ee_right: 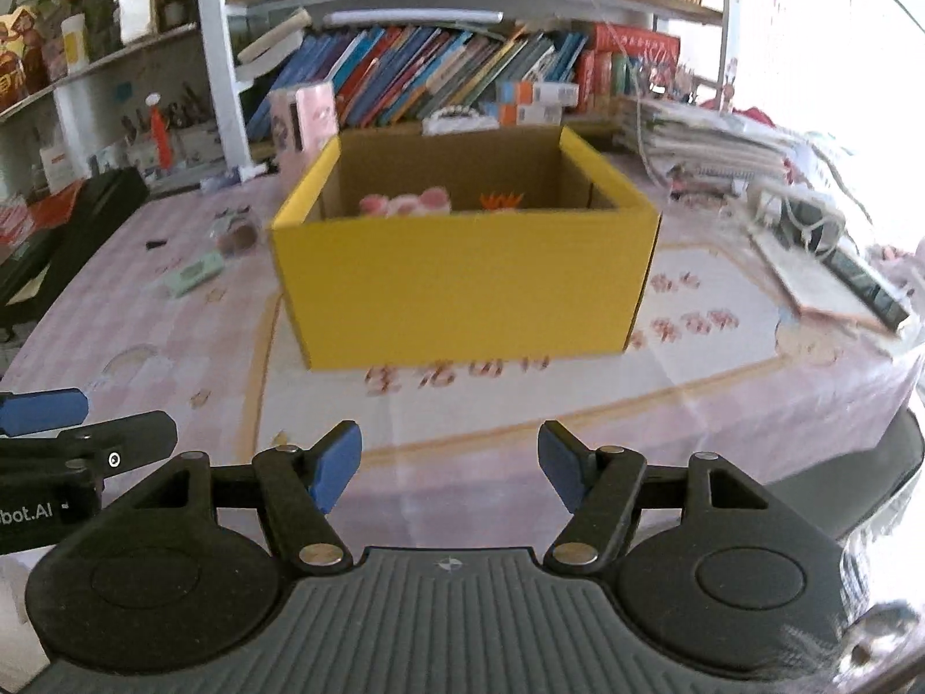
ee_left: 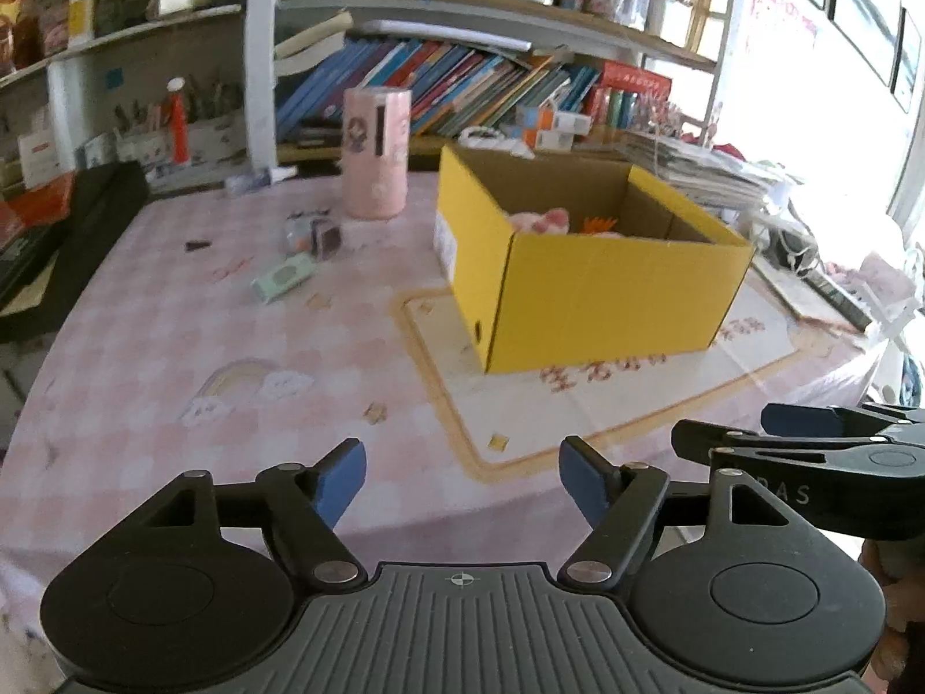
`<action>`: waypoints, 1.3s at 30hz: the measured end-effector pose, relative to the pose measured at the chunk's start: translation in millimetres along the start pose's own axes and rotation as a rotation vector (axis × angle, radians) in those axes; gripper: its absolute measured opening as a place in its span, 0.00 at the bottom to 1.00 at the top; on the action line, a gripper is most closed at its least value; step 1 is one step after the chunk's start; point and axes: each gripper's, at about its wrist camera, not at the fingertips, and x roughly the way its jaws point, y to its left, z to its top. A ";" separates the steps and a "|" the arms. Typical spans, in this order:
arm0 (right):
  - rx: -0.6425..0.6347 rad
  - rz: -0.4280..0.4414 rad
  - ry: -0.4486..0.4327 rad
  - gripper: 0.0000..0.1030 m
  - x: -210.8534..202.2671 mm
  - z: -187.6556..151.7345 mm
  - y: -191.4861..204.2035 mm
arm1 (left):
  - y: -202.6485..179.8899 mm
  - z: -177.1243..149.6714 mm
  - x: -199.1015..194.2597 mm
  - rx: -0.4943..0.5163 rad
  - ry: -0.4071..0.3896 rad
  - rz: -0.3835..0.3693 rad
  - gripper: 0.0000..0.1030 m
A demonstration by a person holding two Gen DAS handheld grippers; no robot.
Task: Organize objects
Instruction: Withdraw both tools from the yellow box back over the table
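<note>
Pink tablecloth (ee_right: pixel 173 347); yellow box (ee_right: pixel 462 289) holds pink plush toy (ee_right: pixel 404 203).

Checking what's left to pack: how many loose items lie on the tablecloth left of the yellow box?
4: pink cylinder farthest back, clear-wrapped cube, green packet, small dark piece leftmost. The box may hide more.

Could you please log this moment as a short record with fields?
container: yellow box, open top, on the table
inside box: pink soft item and something orange, only tops visible
loose on table: mint green packet, small clear cube, pink cylinder
left claw: open, holding nothing
right claw: open, holding nothing
</note>
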 end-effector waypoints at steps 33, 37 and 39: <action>-0.175 0.211 -0.013 0.72 -21.7 -8.3 103.8 | 77.2 -27.2 -68.0 -0.107 -0.075 0.171 0.79; -0.195 0.226 -0.022 0.72 -21.4 -4.3 115.1 | 86.5 -26.8 -71.2 -0.124 -0.086 0.186 0.79; -0.205 0.232 -0.025 0.72 -20.9 -3.0 119.6 | 90.8 -26.2 -70.7 -0.134 -0.087 0.190 0.79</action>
